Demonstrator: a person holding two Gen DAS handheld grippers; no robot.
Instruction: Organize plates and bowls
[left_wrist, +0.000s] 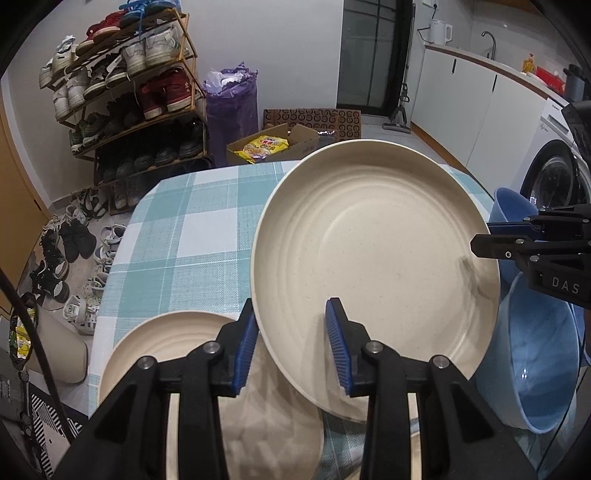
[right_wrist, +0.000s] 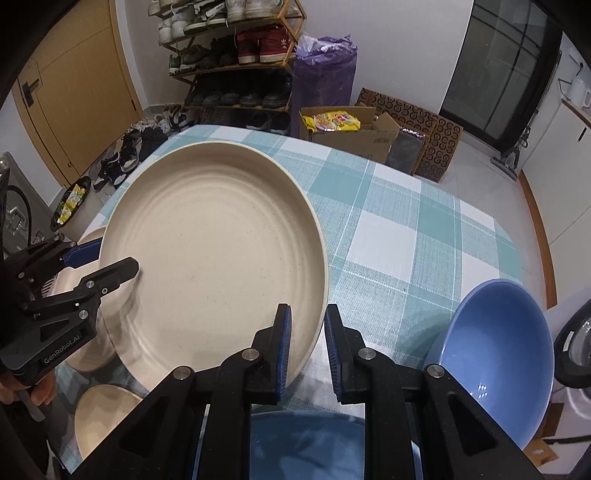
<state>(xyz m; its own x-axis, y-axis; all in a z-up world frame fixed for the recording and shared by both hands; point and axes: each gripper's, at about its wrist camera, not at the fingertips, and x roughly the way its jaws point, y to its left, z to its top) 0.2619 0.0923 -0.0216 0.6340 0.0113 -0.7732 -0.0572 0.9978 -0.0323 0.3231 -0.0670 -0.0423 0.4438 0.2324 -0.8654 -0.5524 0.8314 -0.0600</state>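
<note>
A large cream plate is held tilted above the checked table; it also shows in the right wrist view. My left gripper is open, its fingers astride the plate's near rim. My right gripper has its fingers astride the plate's opposite rim, with a visible gap; it shows from the side in the left wrist view. A second cream plate lies on the table below. Two blue bowls stand at the right.
The table has a teal checked cloth. A small cream plate lies near the front left edge in the right wrist view. A shoe rack, a purple bag and a cardboard box stand on the floor beyond the table.
</note>
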